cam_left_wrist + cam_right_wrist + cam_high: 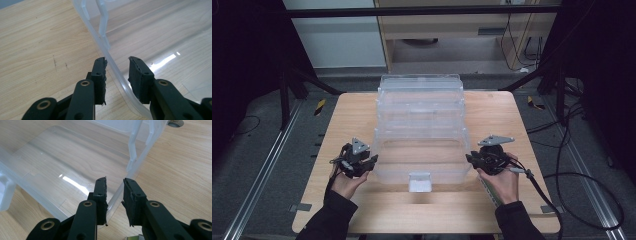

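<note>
The wooden table (362,107) serves as the reference. Behind its far edge stands a light wooden cabinet (447,30). Left of the cabinet is a white panel (337,35). Black cables (582,185) lie on the grey floor (257,150) right of the table. Metal rails (259,185) run along the floor beside the table.

The high view looked forward and down from above the near edge of the surface (362,210). Each gripper view rode low, peering along its jaws at a clear box (421,130) rim (117,72) (117,192), shared by all.
</note>
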The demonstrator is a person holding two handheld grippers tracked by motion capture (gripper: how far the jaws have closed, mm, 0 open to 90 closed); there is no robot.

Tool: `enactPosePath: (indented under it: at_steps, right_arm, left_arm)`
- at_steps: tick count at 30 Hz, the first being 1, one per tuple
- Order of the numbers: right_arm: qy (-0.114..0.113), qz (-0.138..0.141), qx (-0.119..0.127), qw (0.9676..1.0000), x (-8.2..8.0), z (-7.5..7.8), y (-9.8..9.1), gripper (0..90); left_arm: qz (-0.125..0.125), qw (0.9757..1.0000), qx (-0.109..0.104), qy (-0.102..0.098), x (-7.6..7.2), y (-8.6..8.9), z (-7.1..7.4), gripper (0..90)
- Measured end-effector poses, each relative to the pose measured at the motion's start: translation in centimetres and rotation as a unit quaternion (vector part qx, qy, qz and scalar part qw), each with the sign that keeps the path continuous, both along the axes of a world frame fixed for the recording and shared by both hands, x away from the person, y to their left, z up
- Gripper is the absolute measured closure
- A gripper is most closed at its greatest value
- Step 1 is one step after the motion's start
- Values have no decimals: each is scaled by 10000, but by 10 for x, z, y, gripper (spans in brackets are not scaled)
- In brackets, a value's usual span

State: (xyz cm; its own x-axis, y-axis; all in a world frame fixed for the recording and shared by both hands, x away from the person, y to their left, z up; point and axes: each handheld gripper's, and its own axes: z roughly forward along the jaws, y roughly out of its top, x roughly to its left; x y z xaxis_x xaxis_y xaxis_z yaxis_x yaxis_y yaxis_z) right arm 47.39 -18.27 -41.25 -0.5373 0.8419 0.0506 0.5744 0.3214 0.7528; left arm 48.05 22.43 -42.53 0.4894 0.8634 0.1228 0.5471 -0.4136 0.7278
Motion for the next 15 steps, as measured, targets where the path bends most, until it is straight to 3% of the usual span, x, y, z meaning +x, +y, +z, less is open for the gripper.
enactPosePath:
  at_steps: [11,15]
  right_arm:
    - [-13,-43,-2,10000,0,-1,1,721]
    - [8,-58,14,10000,0,-1,1,721]
  left_arm:
    - [-54,10000,17,9,4,2,0,661]
    - [-61,9999,144,-37,3,0,0,664]
